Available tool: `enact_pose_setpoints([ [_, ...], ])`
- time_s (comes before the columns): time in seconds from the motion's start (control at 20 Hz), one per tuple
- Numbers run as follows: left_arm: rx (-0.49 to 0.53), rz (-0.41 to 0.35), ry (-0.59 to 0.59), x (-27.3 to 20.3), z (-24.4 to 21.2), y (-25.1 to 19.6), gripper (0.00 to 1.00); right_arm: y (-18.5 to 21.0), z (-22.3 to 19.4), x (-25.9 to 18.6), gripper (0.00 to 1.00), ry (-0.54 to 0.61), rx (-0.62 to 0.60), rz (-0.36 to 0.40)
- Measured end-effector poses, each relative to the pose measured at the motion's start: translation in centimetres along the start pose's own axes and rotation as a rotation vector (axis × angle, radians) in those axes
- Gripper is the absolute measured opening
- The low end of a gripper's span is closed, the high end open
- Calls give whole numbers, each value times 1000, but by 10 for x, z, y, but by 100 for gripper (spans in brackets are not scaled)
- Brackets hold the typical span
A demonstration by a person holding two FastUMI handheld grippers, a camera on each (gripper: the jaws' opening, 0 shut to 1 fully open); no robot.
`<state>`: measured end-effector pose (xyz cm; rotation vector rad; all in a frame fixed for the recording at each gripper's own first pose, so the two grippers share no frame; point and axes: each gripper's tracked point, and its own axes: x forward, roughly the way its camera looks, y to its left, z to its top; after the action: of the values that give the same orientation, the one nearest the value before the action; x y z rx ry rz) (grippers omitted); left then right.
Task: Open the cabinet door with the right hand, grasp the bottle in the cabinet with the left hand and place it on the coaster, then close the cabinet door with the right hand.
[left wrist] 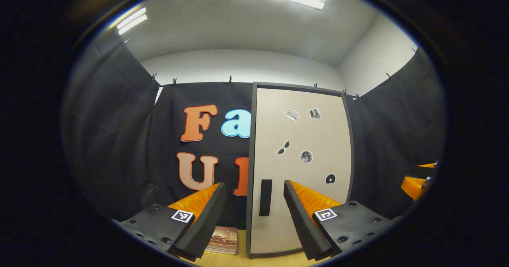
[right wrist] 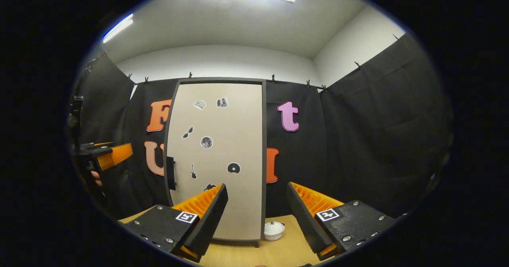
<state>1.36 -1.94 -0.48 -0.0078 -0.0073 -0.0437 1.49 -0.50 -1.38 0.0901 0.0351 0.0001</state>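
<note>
Ahead of both hand-held tools stands the closed cabinet door (right wrist: 216, 155), its dark handle (right wrist: 171, 173) on the left edge and stickers scattered across the panel. Right gripper (right wrist: 256, 215) hangs level before the door with jaws spread wide, apart from it. Left gripper (left wrist: 254, 213) also faces the door (left wrist: 302, 167), jaws parted, the handle (left wrist: 265, 197) framed between them farther off. Small white dish (right wrist: 274, 230) sits on the wooden table (right wrist: 254, 255) beside the cabinet; a book (left wrist: 223, 240) lies left.

The cabinet door (right wrist: 216, 155) stood shut, blocking access to the interior; its handle (right wrist: 171, 173) lay unobstructed; a white bowl (right wrist: 274, 230) sat just beside the cabinet base; open air separated both grippers from the door.
</note>
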Motion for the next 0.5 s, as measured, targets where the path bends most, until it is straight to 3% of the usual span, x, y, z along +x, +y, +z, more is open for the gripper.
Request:
enact_pose_setpoints([
  [0.5,12,-7,-2,3,-2,12,95,18,-8,20,93,11,-17,13],
])
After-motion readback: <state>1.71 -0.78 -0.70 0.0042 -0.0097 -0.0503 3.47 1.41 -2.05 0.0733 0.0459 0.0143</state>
